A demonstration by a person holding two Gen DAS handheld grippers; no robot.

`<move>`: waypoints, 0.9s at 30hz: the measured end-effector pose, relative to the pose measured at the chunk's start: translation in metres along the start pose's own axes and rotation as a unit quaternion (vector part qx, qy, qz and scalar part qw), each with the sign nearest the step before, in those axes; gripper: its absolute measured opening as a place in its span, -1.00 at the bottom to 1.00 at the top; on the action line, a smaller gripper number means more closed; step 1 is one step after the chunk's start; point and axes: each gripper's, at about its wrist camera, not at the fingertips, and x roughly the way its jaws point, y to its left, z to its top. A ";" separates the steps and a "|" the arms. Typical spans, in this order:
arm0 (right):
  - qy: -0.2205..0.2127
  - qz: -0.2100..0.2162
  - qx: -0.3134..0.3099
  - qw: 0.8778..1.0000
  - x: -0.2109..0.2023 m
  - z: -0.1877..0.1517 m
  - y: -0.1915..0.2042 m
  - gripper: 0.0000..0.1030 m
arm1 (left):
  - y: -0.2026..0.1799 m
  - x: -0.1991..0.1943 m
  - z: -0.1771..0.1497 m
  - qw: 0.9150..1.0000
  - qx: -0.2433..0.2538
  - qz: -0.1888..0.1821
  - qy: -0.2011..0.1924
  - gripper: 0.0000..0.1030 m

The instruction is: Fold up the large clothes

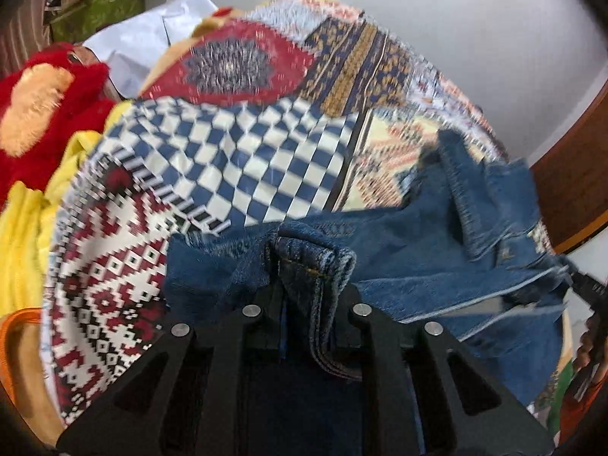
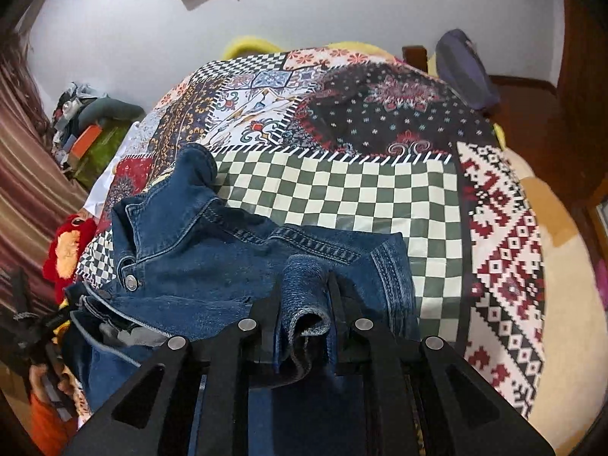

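Observation:
A blue denim jacket (image 2: 197,258) lies bunched on the patchwork bed cover (image 2: 342,190), its collar and a metal button facing up. In the right wrist view my right gripper (image 2: 306,292) is shut on a rolled fold of the jacket's edge. In the left wrist view my left gripper (image 1: 309,273) pinches a stitched hem of the same denim jacket (image 1: 418,250), which stretches off to the right over the bed cover (image 1: 235,159). The cloth hides both pairs of pads. That view is blurred.
A red plush toy (image 1: 45,106) and a yellow blanket (image 1: 22,235) lie at the bed's left side. A green box (image 2: 95,140) with clutter stands by the wall. A dark bag (image 2: 463,68) rests at the far corner, and brown wooden furniture (image 1: 570,197) stands to the right.

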 end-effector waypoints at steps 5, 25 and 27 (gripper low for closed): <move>0.000 0.020 -0.004 1.000 -0.012 0.008 -0.007 -0.69 | 0.007 0.011 -0.004 1.000 -0.011 -0.008 0.011 -0.61; -0.025 -0.018 -0.085 0.996 -0.111 -0.031 0.017 -0.69 | -0.026 -0.123 0.016 0.992 0.085 0.056 -0.076 0.82; -0.004 0.000 -0.103 0.995 -0.101 -0.040 0.035 -0.69 | -0.026 -0.124 0.011 0.993 0.092 0.045 -0.064 0.90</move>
